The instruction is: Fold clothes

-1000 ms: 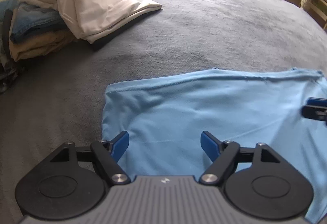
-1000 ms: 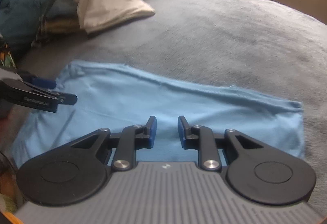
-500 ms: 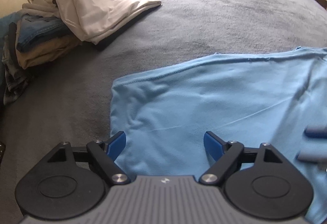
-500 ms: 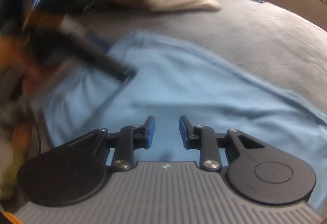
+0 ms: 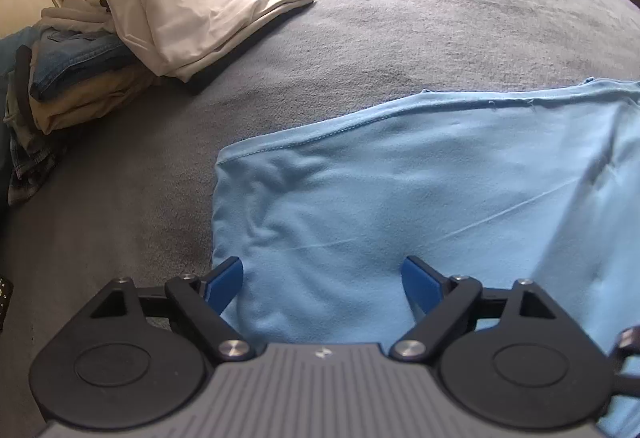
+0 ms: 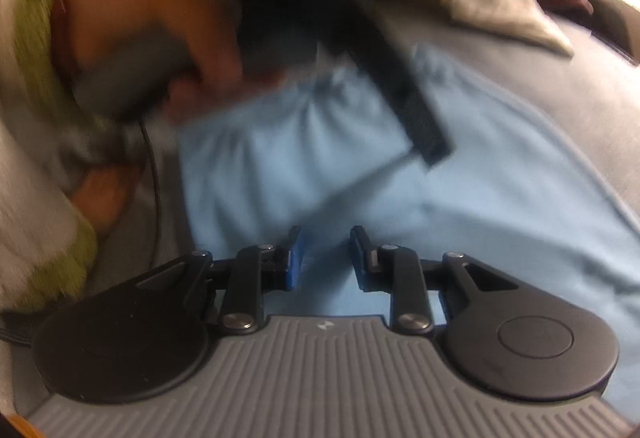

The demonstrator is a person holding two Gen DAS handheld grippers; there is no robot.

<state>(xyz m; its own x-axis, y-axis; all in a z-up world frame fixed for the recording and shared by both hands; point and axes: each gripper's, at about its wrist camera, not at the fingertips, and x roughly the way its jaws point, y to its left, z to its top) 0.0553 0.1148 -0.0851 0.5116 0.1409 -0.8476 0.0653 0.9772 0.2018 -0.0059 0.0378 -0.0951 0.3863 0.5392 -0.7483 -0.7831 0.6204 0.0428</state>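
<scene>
The blue shirt [image 5: 420,198] lies flat on the grey bed [image 5: 400,38], filling the lower right of the left wrist view, its stitched hem running across mid-frame and its corner left of centre. The left tongs [image 5: 322,278] hang over the shirt's near left part, jaws wide and opening; cloth lies under the gap, but the pads do not press it. In the upper left sits a clothes pile [image 5: 80,78] with a cream garment [image 5: 188,18] draped over it, well apart from the shirt. The right wrist view is blurred. The right tongs [image 6: 326,258] stand over the shirt [image 6: 480,218] with a narrow gap, holding nothing. At that frame's upper left a hand [image 6: 168,38] grips the other tool.
</scene>
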